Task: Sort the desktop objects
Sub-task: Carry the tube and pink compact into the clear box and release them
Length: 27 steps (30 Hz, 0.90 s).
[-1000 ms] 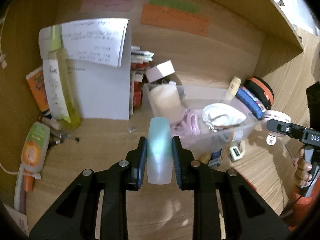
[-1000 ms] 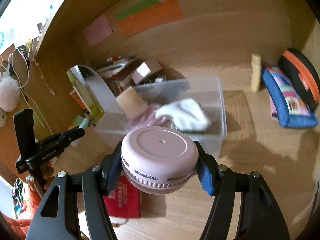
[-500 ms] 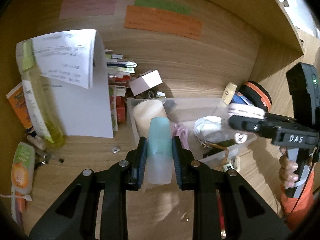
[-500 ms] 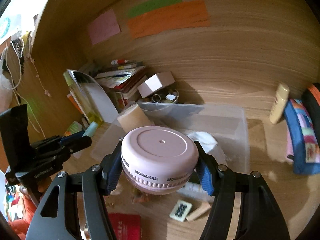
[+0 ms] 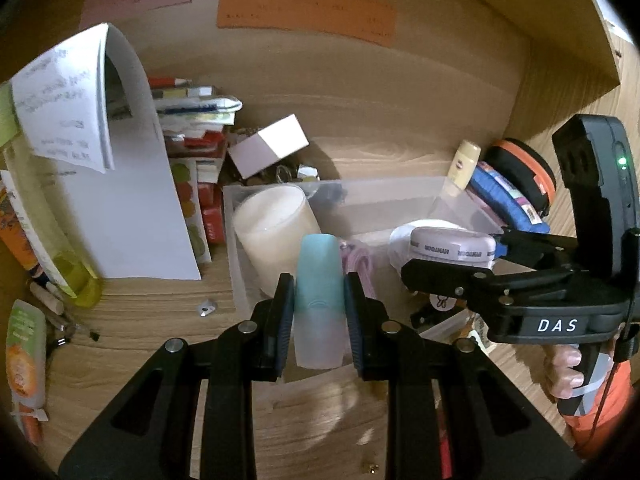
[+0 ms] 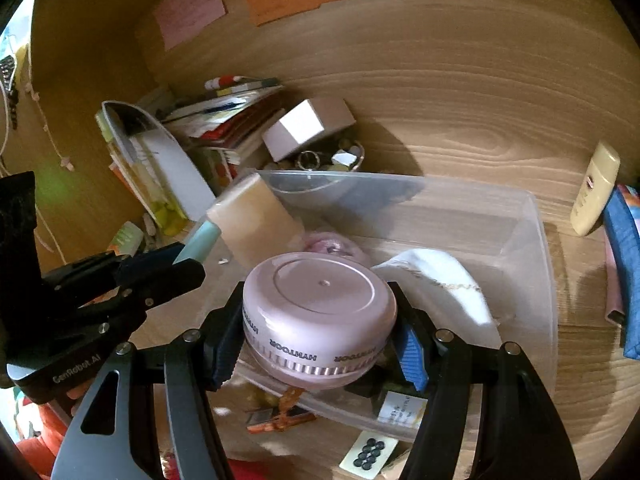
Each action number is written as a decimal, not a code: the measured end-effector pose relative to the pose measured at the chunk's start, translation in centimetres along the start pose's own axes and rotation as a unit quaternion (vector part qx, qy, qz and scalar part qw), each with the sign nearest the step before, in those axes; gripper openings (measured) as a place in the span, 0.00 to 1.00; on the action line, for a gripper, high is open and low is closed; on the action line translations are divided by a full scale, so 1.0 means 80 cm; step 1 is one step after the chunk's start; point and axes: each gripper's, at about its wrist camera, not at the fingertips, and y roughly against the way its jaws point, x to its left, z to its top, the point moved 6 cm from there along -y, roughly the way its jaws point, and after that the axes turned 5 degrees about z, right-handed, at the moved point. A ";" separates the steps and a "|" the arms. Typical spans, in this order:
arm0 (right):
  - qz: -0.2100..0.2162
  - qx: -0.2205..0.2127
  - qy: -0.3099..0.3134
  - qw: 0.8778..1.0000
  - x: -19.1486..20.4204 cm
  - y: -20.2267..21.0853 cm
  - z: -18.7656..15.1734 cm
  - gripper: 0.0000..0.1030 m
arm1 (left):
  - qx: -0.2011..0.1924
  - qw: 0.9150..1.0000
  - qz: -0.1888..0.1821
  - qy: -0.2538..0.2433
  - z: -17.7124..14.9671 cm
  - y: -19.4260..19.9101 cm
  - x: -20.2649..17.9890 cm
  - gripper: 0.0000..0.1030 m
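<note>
Left claw (image 5: pixel 319 312): clamped on the teal tube (image 5: pixel 319 300), a smooth frosted plastic piece, teal cap end pointing forward, long axis in line with the fingers.

Right claw (image 6: pixel 316 340): clamped across the pink round case (image 6: pixel 318 316), a glossy squat cylinder with a flat lid and ribbed lower band, lid facing up.

Clear bin (image 5: pixel 400 188): thin translucent plastic, rectangular, on the worktop directly ahead of and below both claws. Right claw hangs over the bin's near half; left claw sits at its near-left corner, tube tip just over the rim.

Bin contents ahead of the claws: cream cylinder (image 5: pixel 276 232) lying tilted at left, white cloth (image 6: pixel 444 288) at right, soft and crumpled.

Judgement: right claw is nearer a drop, needing only to lower.
</note>
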 end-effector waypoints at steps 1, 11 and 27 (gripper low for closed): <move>0.000 0.002 0.000 1.000 0.000 -0.002 0.000 0.60 | 0.002 1.000 -0.001 -0.001 -0.001 -0.002 0.000 0.24; -0.013 0.016 0.007 1.000 0.006 -0.013 -0.005 0.60 | 0.015 1.000 0.004 -0.011 -0.009 -0.010 -0.001 0.24; -0.001 0.011 0.003 1.000 0.006 -0.004 -0.004 0.60 | -0.001 1.000 0.002 -0.023 -0.010 -0.001 -0.008 0.25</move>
